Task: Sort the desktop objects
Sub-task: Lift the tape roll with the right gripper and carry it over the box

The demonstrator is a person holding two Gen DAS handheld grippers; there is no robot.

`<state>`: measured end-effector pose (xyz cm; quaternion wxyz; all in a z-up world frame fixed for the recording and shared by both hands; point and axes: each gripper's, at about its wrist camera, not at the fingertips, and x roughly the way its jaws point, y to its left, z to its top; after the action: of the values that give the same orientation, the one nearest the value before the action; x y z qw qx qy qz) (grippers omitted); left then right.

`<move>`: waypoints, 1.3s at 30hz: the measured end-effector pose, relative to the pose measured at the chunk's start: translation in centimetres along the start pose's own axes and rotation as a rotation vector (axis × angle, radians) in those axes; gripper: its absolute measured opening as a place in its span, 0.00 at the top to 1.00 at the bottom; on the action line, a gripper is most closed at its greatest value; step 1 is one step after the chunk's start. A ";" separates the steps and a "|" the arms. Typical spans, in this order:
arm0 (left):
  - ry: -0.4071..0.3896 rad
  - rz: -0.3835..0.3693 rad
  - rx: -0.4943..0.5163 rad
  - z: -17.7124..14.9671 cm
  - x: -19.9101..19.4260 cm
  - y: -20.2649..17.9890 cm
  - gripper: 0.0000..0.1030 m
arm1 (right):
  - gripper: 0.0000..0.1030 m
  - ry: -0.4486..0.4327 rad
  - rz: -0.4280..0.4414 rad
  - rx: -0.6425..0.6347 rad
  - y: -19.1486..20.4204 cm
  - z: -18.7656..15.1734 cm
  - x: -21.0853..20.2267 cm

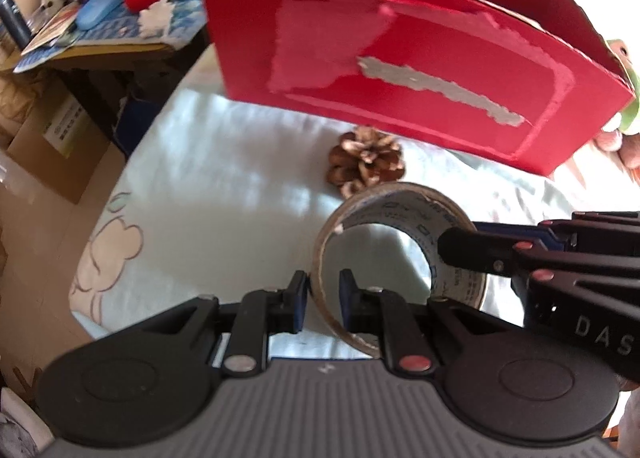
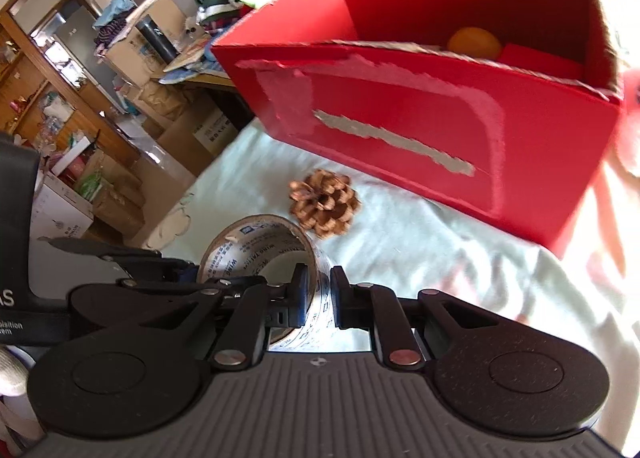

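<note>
Both tongs, left [image 1: 323,300] and right [image 2: 320,296], pinch tape roll [image 1: 400,218] walls; lift together, level, over cone [image 2: 325,202] into red box [image 2: 440,118]

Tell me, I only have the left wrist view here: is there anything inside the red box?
Observer: Yes. The right wrist view looks into the red box and shows an orange ball beside a red block.
Operator: Is the right gripper really clamped on the tape roll?
Observer: Yes. The right gripper has one finger inside the tape roll and one outside, pinching its wall.
Operator: Anything beyond the bed on that side?
Observer: Wooden shelves with clutter stand at the far left, out of your view.
</note>
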<state>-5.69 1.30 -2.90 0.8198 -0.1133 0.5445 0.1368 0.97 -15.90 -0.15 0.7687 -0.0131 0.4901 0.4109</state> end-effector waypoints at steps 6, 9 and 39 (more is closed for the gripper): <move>0.004 -0.073 0.062 0.1 0.2 -2.8 0.88 | 0.78 -0.003 -0.046 0.073 -1.9 -0.9 -0.9; 0.015 -0.065 0.086 0.1 0.7 -4.1 0.88 | 0.79 0.005 -0.040 0.120 -3.2 -1.4 -1.2; -0.254 -0.287 0.325 8.3 -8.2 -8.4 0.89 | 0.82 -0.417 -0.177 0.101 -3.5 2.8 -11.7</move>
<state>1.31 -4.59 8.11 0.9000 -0.0382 0.4303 -0.0573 3.20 -24.31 8.91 0.8860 0.0676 0.3378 0.3105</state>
